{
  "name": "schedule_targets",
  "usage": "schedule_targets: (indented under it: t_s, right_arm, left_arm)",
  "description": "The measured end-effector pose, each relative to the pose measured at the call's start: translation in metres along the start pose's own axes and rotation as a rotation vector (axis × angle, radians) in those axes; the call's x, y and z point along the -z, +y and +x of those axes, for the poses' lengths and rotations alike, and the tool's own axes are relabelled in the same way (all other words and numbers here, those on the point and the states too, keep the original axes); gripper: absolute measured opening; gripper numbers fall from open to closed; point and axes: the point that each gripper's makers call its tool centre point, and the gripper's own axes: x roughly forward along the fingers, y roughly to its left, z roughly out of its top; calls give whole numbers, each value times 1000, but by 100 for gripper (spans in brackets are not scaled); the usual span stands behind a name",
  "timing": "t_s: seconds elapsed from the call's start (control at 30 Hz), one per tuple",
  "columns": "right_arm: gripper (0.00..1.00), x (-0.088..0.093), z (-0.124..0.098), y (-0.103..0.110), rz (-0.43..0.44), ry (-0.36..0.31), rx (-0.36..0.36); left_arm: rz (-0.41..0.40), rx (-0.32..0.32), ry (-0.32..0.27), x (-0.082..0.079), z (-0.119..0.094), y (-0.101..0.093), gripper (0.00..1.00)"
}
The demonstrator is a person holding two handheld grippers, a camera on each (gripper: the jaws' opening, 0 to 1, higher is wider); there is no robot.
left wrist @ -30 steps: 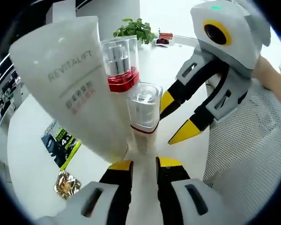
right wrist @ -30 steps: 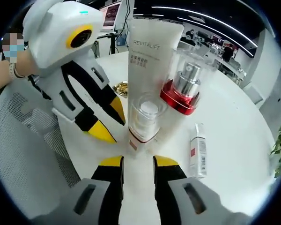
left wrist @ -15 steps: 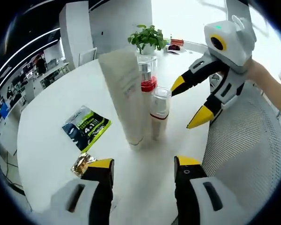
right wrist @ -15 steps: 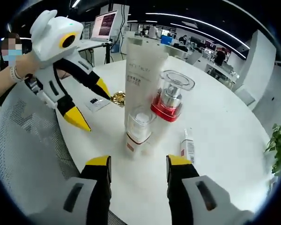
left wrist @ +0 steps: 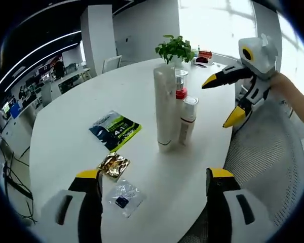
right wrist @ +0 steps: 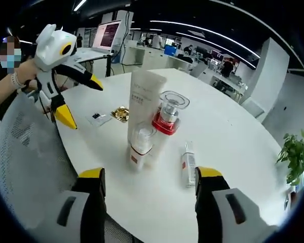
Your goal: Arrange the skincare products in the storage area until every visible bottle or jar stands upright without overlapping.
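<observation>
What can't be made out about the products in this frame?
- Red-collared pump bottle: in left gripper view, mostly hidden behind the white tube.
- Tube lettering: right gripper view, too small to read.
- Lying small tube: label too small to read.
- Small clear-capped bottle: contents unclear.

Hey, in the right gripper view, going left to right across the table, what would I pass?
The left gripper → clear sachet → gold packet → tall white tube → red-collared pump bottle → small tube lying flat → potted plant.
</observation>
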Motion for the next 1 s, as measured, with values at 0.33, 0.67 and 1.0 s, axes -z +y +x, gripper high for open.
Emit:
schedule_targets:
  t_s: [0.33,0.67,1.0]
  right_arm:
    - [82,-4,-6,7,30,-11,46]
    - [86,-7,-3,-5,115,-35,48]
    - [84,19,15,-49,105,39,57]
  left_arm:
    - [-3,2,-19,18,-19,5,93]
    - [-26,21,-73,11,-29,6,99]
    - [-65,19,-96,-6,-16,8,99]
